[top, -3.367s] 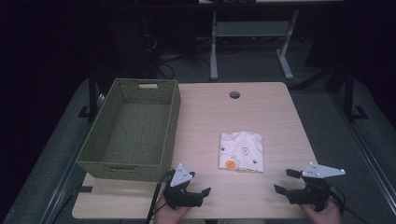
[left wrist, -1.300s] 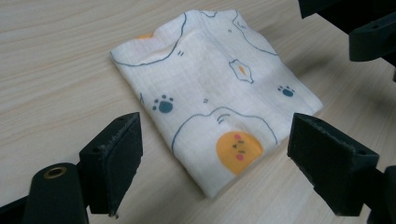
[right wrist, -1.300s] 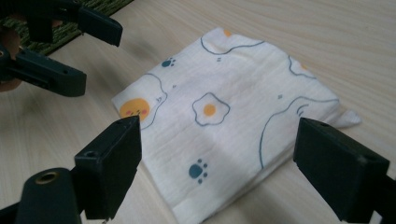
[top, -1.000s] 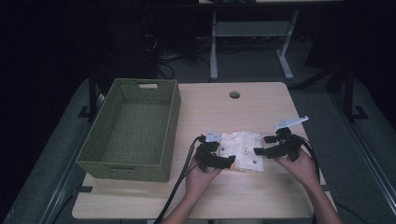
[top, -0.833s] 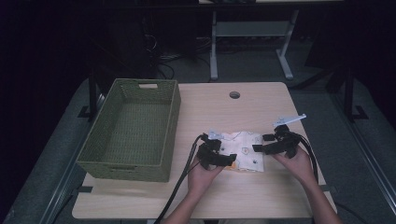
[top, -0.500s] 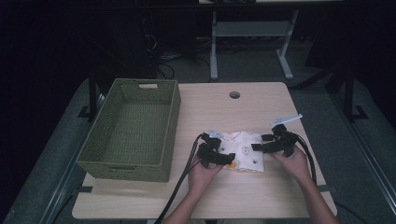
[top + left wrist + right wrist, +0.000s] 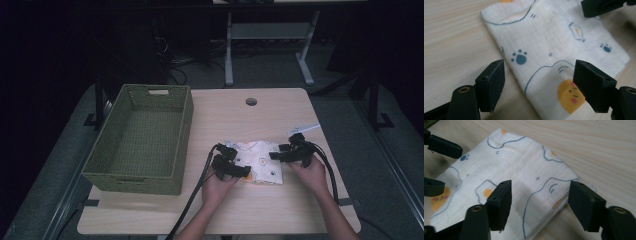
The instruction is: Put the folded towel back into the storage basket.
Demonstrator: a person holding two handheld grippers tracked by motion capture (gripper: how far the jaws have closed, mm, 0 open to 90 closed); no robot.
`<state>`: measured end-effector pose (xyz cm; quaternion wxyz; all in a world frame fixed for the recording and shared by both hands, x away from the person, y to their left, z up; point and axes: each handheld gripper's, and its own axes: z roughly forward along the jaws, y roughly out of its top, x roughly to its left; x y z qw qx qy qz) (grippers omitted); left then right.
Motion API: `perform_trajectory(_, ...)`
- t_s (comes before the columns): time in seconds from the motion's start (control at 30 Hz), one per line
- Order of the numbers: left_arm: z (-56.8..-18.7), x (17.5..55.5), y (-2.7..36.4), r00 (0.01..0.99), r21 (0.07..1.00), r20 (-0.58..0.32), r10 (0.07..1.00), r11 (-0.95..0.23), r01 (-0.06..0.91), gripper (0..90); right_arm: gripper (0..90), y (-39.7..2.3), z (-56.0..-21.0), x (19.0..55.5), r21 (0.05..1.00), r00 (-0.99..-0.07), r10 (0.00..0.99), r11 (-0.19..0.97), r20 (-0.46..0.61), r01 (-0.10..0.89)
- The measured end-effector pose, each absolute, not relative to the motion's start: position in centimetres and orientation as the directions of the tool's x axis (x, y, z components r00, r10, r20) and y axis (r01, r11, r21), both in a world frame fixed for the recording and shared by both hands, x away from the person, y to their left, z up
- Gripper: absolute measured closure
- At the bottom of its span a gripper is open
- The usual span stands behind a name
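A folded white cloth (image 7: 260,161) printed with eggs, paw marks and blue outlines lies flat on the wooden table (image 7: 235,120), right of centre. My left gripper (image 7: 243,169) is at the cloth's left edge. In the left gripper view the cloth (image 7: 549,47) lies between the open jaws of that gripper (image 7: 539,72). My right gripper (image 7: 274,156) is at the cloth's right side. It (image 7: 540,187) is open, straddling a folded corner of the cloth (image 7: 519,167), low over it. Neither holds the cloth.
An empty green woven basket (image 7: 145,137) stands on the left half of the table. A round cable hole (image 7: 251,101) is near the far edge. Black cables (image 7: 192,200) trail from both grippers toward the front edge.
Both grippers came from the table's front edge up to the cloth. Over the last second they closed in on its two sides and sank lower. The cloth has not moved.
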<state>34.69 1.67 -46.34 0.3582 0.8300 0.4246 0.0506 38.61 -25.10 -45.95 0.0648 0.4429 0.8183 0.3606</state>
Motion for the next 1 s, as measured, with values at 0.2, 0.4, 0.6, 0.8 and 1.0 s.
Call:
perform_trajectory(0.2, -46.3, 34.3, 1.1, 0.646, 0.642, -0.125, 0.753, -0.435, 0.631, 33.0, 42.2, -24.3, -46.4, 38.5, 0.616, -0.595, 0.792, 0.403, 0.136, 0.677)
perform_trajectory(0.4, -46.3, 34.1, 0.6, 0.661, 0.637, -0.053, 0.748, -0.485, 0.599, 38.8, 46.1, -23.6, -46.4, 38.2, 0.613, -0.605, 0.793, 0.443, 0.073, 0.655)
perform_trajectory(0.6, -46.0, 34.2, 0.2, 0.686, 0.629, -0.068, 0.725, -0.502, 0.593, 55.9, 57.1, -23.3, -46.3, 38.0, 0.611, -0.608, 0.790, 0.443, 0.080, 0.656)
perform_trajectory(0.8, -46.0, 34.7, 0.3, 0.700, 0.627, -0.103, 0.706, -0.501, 0.597, 70.3, 71.9, -23.0, -46.2, 37.9, 0.610, -0.609, 0.785, 0.428, 0.116, 0.667)
perform_trajectory(1.0, -46.1, 35.0, 0.5, 0.699, 0.620, -0.155, 0.698, -0.482, 0.619, 80.1, 79.4, -23.3, -46.4, 38.1, 0.607, -0.598, 0.781, 0.390, 0.180, 0.692)
